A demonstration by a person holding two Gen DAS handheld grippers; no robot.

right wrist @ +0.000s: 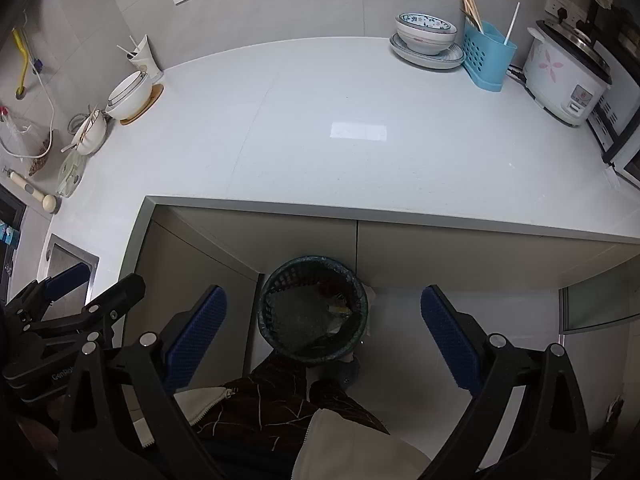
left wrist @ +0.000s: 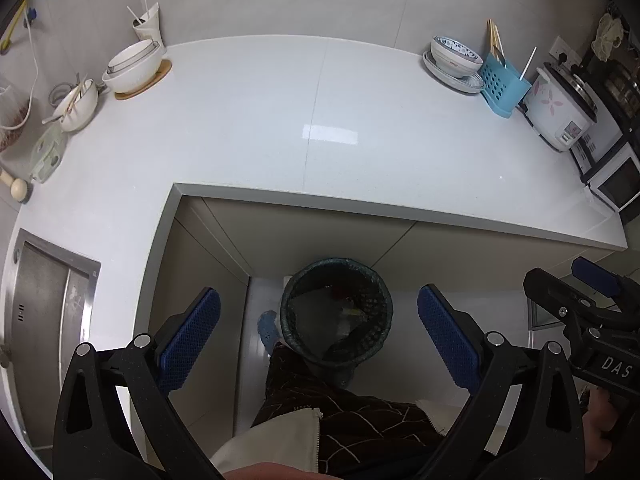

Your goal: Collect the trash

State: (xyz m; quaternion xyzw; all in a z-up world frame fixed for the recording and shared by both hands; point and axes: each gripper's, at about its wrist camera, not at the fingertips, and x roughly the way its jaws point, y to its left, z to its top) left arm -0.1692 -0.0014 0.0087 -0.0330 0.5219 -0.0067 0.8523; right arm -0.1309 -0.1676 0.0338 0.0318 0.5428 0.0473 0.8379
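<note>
A dark mesh waste basket (left wrist: 337, 312) (right wrist: 313, 312) lined with a bag stands on the floor under the counter edge, with bits of red and yellow trash inside. My left gripper (left wrist: 320, 340) hangs above it, open, nothing between its blue pads. My right gripper (right wrist: 324, 340) is open too and holds nothing. Each gripper shows at the edge of the other's view: the right one (left wrist: 592, 308) at the right, the left one (right wrist: 68, 304) at the left. A person's patterned trouser legs and slippers stand beside the basket.
The white L-shaped countertop (left wrist: 280, 120) carries white bowls (left wrist: 134, 66) and a cup with chopsticks at the left, stacked bowls (left wrist: 456, 58), a blue utensil holder (left wrist: 504, 80) and a rice cooker (left wrist: 560, 112) at the right. A steel sink (left wrist: 48, 304) is at the left.
</note>
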